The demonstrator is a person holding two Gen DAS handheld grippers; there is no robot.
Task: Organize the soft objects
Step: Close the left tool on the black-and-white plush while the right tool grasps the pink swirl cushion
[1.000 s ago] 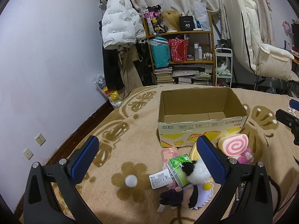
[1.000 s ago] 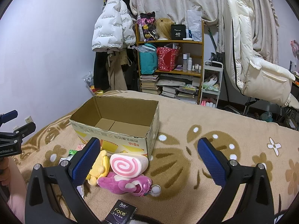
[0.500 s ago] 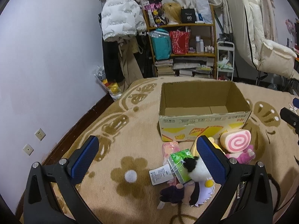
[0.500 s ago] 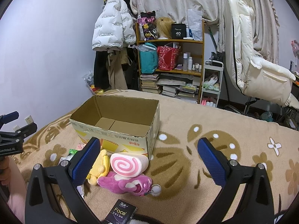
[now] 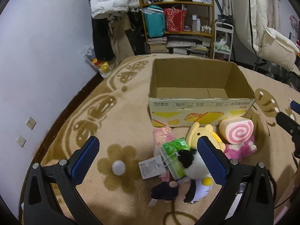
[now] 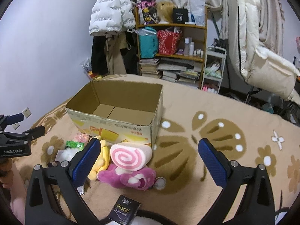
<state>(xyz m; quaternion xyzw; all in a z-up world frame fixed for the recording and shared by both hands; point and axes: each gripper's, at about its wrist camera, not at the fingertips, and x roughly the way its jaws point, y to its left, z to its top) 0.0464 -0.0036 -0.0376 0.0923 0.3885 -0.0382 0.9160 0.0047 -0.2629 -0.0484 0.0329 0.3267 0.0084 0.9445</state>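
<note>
An empty cardboard box (image 5: 198,110) (image 6: 116,125) stands open on a tan blanket. In front of it lie soft toys: a pink swirl roll (image 5: 236,129) (image 6: 130,156), a yellow plush (image 5: 201,133) (image 6: 102,158), a magenta plush (image 5: 240,149) (image 6: 129,178), a green packet (image 5: 173,156), a pink packet (image 5: 162,136) and a black-and-white doll (image 5: 189,176). My left gripper (image 5: 148,161) is open above the doll and packets. My right gripper (image 6: 148,161) is open above the roll and magenta plush.
A dark "Face" packet (image 6: 124,209) lies near my right gripper. A shelf (image 5: 178,18) with bags and books, hanging coats (image 5: 110,5) and a cream chair (image 6: 262,56) stand beyond the blanket. A wall runs along the left.
Both grippers have tilted down and moved closer to the toys. The left one moved more. Nothing was gripped and the toys have not moved.
</note>
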